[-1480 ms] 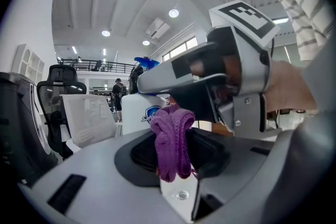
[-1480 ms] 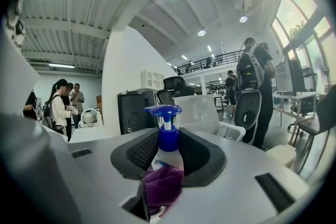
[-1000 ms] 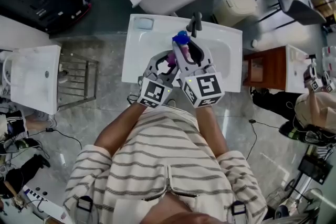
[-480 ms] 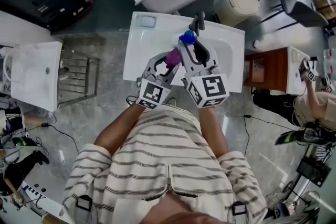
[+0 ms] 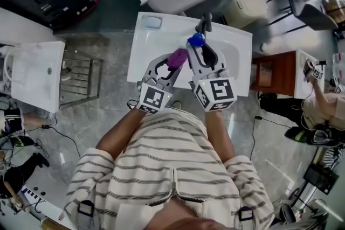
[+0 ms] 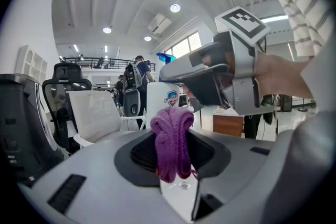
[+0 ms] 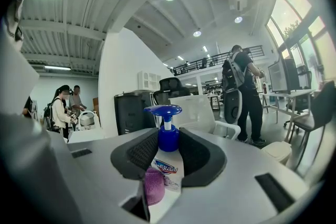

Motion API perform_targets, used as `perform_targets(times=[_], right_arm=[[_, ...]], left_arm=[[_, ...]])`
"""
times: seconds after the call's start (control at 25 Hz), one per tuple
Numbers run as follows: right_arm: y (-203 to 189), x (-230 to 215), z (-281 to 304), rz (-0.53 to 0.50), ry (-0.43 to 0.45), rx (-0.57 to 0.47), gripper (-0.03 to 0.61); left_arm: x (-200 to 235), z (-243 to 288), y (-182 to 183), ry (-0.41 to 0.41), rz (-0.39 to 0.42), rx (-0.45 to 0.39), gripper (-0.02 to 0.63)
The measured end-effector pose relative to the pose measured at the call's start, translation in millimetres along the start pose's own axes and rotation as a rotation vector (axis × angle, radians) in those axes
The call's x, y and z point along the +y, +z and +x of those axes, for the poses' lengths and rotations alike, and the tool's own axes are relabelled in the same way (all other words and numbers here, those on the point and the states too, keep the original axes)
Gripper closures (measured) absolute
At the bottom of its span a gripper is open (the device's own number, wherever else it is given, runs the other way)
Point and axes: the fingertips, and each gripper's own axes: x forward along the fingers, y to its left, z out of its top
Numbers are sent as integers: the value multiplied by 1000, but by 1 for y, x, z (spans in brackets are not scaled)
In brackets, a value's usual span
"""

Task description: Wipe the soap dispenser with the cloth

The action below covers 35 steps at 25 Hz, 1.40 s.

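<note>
Right gripper [image 5: 198, 52]: clamped on soap dispenser [image 5: 195, 39], held over sink [image 5: 151, 46], near its faucet [image 5: 204, 22].
Left gripper [image 5: 172, 63]: pinching purple cloth [image 5: 177, 57], pressed on dispenser's left side.
Change: almost none, both poses unchanged from a second ago.
Meaning: probably mid-wipe, stroke paused.

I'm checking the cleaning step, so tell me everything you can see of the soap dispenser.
The soap dispenser is a white, plastic-looking bottle with a blue collar, a blue pump head and a blue-and-red label. It stands upright, clamped near its shoulder between the black pads of the right gripper, over the white sink. The purple cloth held in the left gripper appears to press against its lower side.
</note>
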Motion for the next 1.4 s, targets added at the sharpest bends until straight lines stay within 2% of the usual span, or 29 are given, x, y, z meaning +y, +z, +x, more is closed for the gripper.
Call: perform_targets(times=[0.48, 0.96, 1.24, 1.4], right_arm=[[-1, 1, 0, -2, 7, -3, 445], [2, -3, -9, -5, 14, -12, 445], [-1, 3, -16, -6, 65, -2, 445], [-1, 8, -17, -13, 108, 0, 445]], left_arm=[[16, -17, 22, 19, -37, -52, 483], [31, -21, 37, 21, -39, -83, 483], [38, -22, 43, -76, -33, -104, 483], [40, -21, 43, -136, 9, -96, 483]])
